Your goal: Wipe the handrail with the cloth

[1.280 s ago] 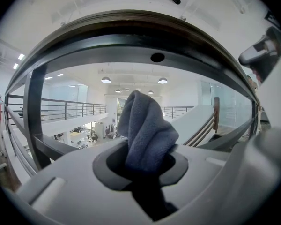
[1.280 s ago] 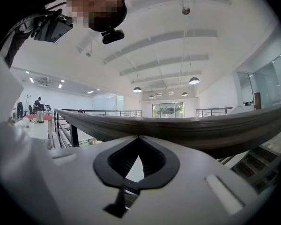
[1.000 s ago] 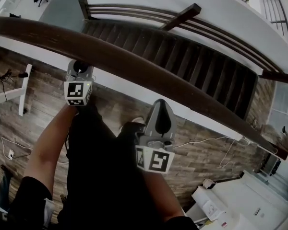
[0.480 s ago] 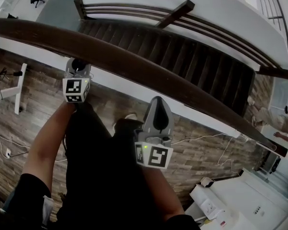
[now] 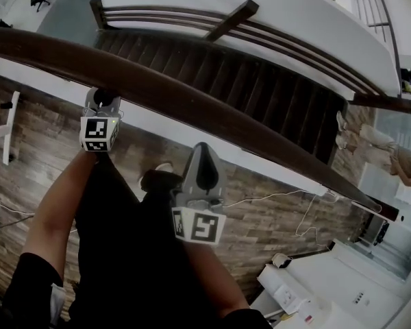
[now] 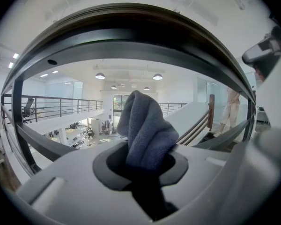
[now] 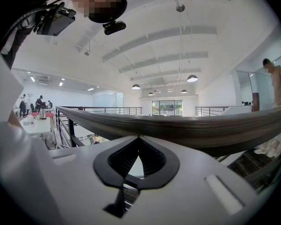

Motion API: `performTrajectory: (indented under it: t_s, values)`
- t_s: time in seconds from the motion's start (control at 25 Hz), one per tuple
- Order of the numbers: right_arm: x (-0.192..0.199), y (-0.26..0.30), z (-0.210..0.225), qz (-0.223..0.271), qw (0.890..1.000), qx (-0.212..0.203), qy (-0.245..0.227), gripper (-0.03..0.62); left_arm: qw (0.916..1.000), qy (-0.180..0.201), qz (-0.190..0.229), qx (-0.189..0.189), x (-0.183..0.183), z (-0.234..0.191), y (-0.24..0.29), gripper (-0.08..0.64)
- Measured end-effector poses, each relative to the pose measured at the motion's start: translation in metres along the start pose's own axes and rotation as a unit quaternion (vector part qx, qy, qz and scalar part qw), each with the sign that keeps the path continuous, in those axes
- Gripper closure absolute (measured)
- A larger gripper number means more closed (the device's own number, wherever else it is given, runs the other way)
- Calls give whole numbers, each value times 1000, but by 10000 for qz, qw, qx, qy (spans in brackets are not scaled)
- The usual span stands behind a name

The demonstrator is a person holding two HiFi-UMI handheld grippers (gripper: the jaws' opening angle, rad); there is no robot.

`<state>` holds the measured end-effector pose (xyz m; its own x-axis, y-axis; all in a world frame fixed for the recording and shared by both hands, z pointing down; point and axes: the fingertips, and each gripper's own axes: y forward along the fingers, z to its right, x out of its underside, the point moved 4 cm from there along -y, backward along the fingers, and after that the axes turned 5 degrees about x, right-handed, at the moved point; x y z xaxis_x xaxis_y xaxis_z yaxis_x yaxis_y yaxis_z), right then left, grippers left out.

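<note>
The dark wooden handrail [image 5: 192,105] runs aslant from upper left to lower right in the head view. My left gripper [image 5: 101,100] sits just at its near edge, shut on a bunched grey cloth [image 6: 145,128]. In the left gripper view the cloth pokes up from the jaws, and the handrail [image 6: 131,29] arches close overhead. I cannot tell whether cloth and rail touch. My right gripper [image 5: 201,155] hangs further right, a little short of the rail, its jaws shut with nothing between them. The handrail [image 7: 187,125] crosses just beyond the right gripper [image 7: 138,139].
A dark staircase [image 5: 260,81] drops away behind the rail, and a person [image 5: 373,146] stands at its right end. White furniture [image 5: 315,286] sits at the lower right on the wood floor [image 5: 27,156]. A white cable [image 5: 288,201] trails along that floor.
Both grippers have drifted left in the head view, keeping their places beside the rail. The person by the stairs has come further into view at the right.
</note>
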<state>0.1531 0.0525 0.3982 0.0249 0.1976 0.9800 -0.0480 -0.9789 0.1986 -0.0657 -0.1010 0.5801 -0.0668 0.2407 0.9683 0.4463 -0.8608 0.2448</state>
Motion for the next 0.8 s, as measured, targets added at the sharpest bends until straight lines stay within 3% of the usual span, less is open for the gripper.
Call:
performTrajectory:
  t_s: [0.8]
  values:
    - [20,-27,51,0,9989,377,264,591,9988,99,-2,485,-4,85,13,486]
